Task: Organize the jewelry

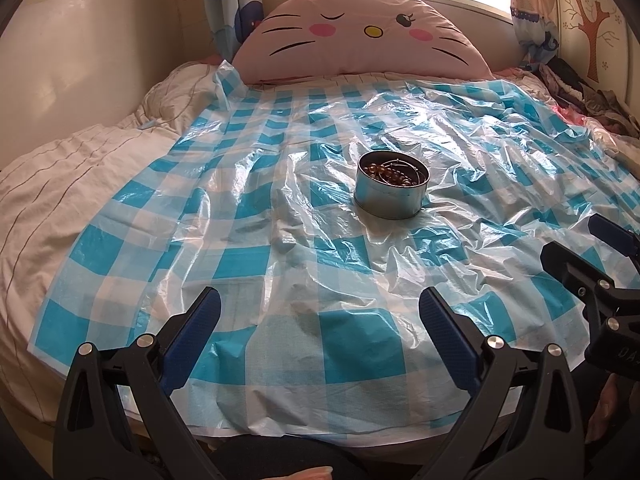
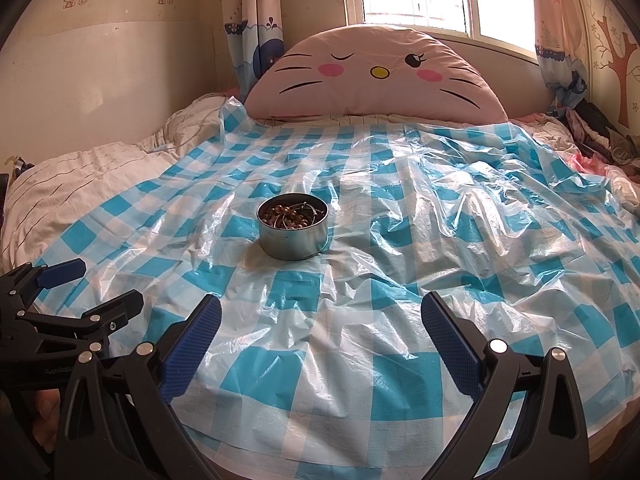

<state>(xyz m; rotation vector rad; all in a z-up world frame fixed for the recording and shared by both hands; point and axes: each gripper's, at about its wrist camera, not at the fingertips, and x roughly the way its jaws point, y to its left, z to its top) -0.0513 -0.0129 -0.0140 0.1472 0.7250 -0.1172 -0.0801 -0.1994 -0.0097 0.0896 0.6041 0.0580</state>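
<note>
Covering the bed (image 1: pixel 60 184), a blue-checked plastic sheet (image 1: pixel 280 208) likely serves to keep small pieces from sinking into the bedding. Near its middle a round metal tin (image 1: pixel 392 190) stands upright, mouth pointing straight up, with no long axis across the sheet; it sits there probably within reach of both tools. Inside lie brown beads (image 2: pixel 286 216) tangled with thin wire hoops. Left tongs (image 1: pixel 320 320) and right tongs (image 2: pixel 320 320) hover low at the near edge, both spread wide and holding nothing.
</note>
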